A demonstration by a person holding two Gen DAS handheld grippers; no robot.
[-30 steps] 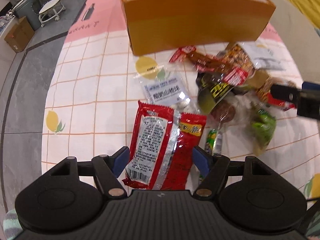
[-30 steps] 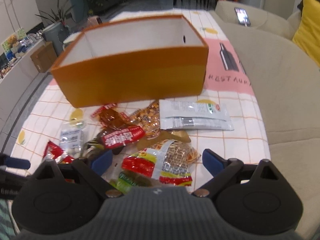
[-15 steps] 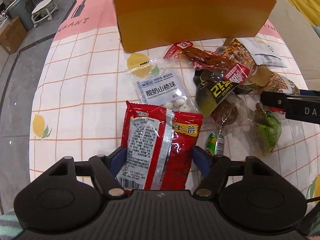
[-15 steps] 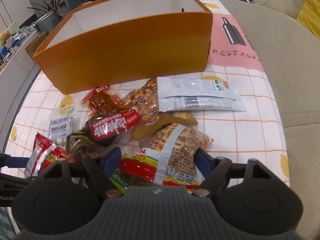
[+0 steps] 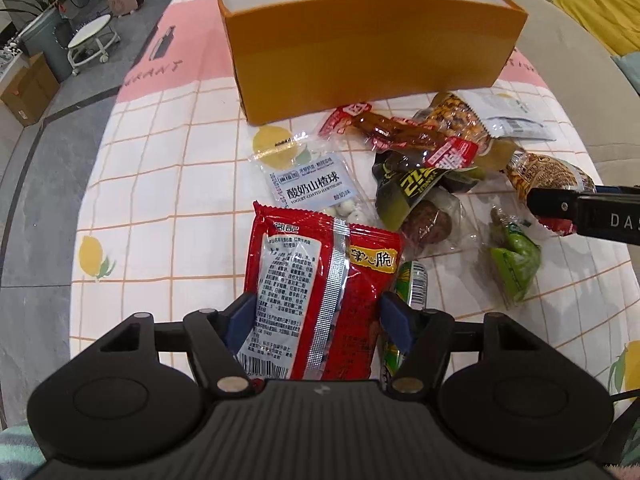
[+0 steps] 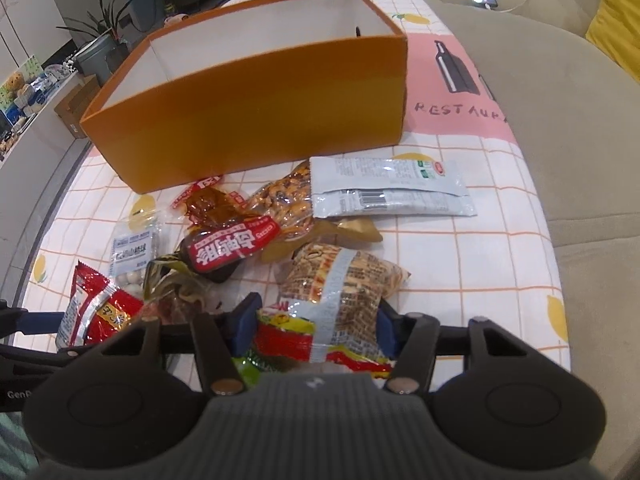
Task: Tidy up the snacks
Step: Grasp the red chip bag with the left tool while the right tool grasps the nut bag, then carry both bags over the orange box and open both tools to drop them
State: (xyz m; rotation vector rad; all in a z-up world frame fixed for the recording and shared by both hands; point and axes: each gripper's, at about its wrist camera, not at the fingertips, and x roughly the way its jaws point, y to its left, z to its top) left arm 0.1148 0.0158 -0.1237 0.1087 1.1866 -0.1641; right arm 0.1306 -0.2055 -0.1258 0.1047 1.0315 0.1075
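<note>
Right now the left hand-held gripper [image 5: 318, 322] straddles a red bag [image 5: 320, 292] lying flat on the surface [image 5: 168, 184]. Its back faces up: white label of small print, silver seam, barcode, yellow strip. The jaws are closing, both blue pads at the bag's edges; whether they press yet I cannot tell. The right hand-held gripper [image 6: 316, 326] is closing too, around a peanut bag [image 6: 340, 292], clear with a red-and-yellow end, pads hard against its sides, grasping it. Between them lies a heap: a hawthorn-ball pouch [image 5: 310, 184], dark sauced meats, a green packet [image 5: 514, 260], a white sachet [image 6: 388, 188]. Behind stands an open orange box [image 6: 256, 120], white inside.
</note>
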